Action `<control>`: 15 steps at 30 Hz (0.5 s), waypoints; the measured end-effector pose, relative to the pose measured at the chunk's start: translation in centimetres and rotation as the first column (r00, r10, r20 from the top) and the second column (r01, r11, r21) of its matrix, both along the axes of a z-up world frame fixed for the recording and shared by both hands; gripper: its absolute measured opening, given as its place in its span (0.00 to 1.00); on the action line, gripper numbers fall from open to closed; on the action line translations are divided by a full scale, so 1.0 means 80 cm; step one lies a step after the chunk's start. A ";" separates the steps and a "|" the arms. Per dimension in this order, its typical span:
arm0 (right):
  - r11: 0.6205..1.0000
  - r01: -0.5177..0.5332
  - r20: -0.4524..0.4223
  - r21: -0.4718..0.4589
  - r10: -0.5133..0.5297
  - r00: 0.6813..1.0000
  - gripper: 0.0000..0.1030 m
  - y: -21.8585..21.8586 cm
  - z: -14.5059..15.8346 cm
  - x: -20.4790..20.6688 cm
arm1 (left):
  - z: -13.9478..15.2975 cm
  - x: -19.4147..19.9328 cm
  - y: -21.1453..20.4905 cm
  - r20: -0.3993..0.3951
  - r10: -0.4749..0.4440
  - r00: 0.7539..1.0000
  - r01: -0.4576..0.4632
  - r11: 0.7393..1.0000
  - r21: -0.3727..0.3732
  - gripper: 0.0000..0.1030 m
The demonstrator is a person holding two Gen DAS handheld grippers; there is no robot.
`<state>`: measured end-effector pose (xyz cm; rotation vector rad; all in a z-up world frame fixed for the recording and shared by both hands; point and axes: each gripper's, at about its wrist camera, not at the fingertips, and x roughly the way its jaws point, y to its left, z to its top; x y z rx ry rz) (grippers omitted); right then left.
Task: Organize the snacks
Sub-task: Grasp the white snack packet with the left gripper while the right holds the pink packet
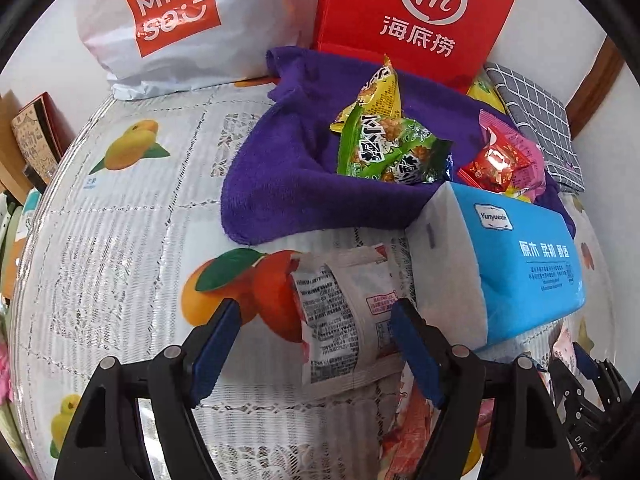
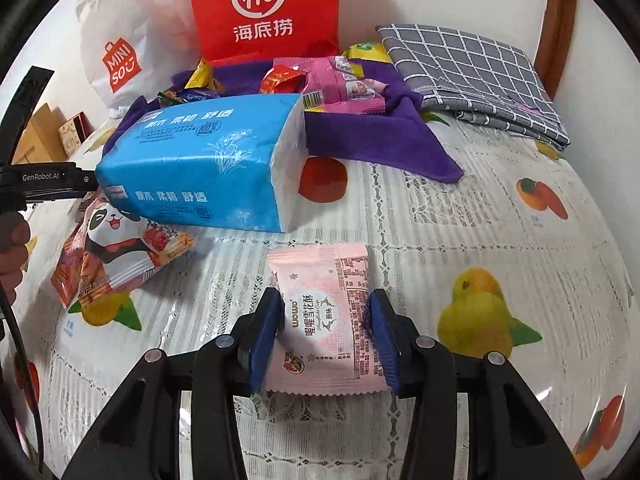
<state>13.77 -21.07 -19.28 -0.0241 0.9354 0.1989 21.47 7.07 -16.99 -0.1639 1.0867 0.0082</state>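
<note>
my right gripper (image 2: 325,330) has its blue pads pressed on both sides of a pink snack packet (image 2: 322,320) that lies on the fruit-print tablecloth (image 2: 460,216), with the blue tissue pack (image 2: 200,164) at about 11 o'clock from it. my left gripper (image 1: 316,344) stands wide, its fingers straddling a white snack packet (image 1: 340,312) without gripping it. at 12 to 1 o'clock beyond it, the purple cloth (image 1: 280,168) holds green snack bags (image 1: 392,152) and a red candy packet (image 1: 492,168).
</note>
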 end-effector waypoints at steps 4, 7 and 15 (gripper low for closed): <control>1.000 -0.001 0.015 0.002 0.001 1.000 0.45 -0.001 -0.001 -0.002 | -0.001 -0.002 -0.004 0.008 -0.004 1.000 0.004 1.000 0.020 0.77; 1.000 0.000 0.022 0.003 0.000 1.000 0.45 -0.002 -0.001 -0.003 | -0.001 0.001 -0.007 0.022 -0.013 1.000 0.012 0.999 0.046 0.77; 1.000 -0.004 0.030 0.007 0.004 1.000 0.45 -0.003 -0.002 -0.004 | 0.009 -0.010 0.015 0.012 0.003 1.000 -0.005 0.996 0.086 0.73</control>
